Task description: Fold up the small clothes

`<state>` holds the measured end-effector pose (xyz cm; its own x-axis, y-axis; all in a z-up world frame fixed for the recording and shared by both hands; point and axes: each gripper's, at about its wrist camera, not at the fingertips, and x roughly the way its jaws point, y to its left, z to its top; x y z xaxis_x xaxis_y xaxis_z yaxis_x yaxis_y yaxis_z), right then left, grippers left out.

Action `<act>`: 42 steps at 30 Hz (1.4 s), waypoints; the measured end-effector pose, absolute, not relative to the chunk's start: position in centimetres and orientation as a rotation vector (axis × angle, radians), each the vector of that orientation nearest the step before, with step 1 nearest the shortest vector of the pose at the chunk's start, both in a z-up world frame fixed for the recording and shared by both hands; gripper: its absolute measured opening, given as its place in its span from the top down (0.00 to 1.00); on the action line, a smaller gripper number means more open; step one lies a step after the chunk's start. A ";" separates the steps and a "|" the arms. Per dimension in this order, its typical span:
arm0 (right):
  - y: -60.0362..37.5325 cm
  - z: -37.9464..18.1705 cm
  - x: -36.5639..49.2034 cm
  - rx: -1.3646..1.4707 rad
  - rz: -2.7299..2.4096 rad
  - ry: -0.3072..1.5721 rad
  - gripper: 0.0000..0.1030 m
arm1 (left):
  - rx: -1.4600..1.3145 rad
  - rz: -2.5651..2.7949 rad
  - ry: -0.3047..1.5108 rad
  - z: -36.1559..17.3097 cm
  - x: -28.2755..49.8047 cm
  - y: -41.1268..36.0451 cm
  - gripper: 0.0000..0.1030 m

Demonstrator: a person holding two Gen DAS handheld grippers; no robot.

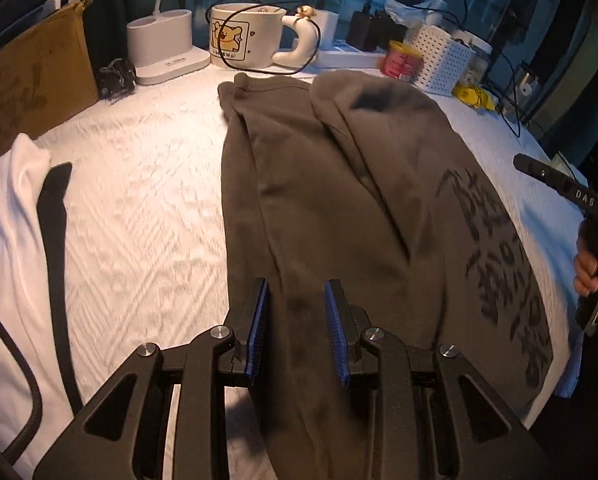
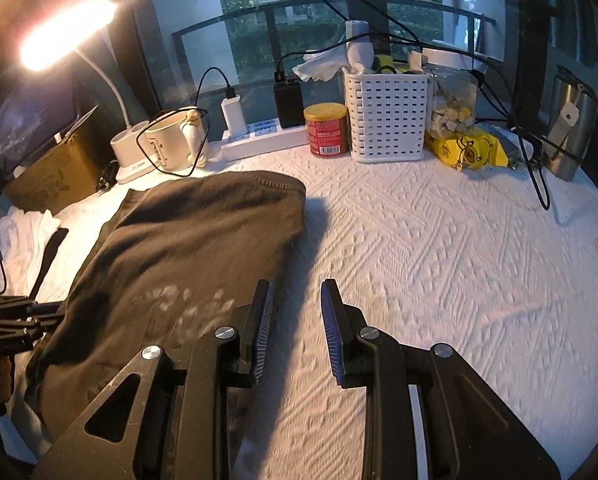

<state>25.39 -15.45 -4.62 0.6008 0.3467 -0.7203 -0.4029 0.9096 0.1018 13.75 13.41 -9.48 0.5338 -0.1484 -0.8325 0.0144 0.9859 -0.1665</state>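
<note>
Flanking the brown garment [image 2: 187, 248]: white shirt [image 1: 7, 216], mug [image 1: 243, 36], basket [image 2: 385, 116].

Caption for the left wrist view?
Left claw open above the folded grey garment on the white bedspread.

Two wrist cams, both angled down over table toward window.
Left cam sat close above shirt [image 1: 339, 208], facing mug [image 1: 243, 36]; right cam looked from shirt's right edge over cloth [image 2: 439, 240]. Both shared shirt, mug, basket [image 2: 385, 116].
</note>
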 end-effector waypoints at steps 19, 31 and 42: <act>-14.6 -5.0 20.2 -0.097 0.484 0.840 0.73 | -0.170 -0.035 0.911 -7.3 9.5 14.0 0.90; -14.1 -6.0 16.9 -0.112 0.502 0.868 0.73 | -0.194 -0.189 0.953 -8.6 6.4 10.3 0.70; -14.0 -7.0 15.0 -0.119 0.515 0.895 0.73 | -0.109 -0.163 0.907 -8.2 4.5 9.1 0.98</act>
<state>14.98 -14.04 -6.99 0.5133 0.3783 -0.7703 -0.4757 0.8725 0.1115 4.52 9.12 -8.20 0.6051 -0.1866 -0.7740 0.0943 0.9821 -0.1630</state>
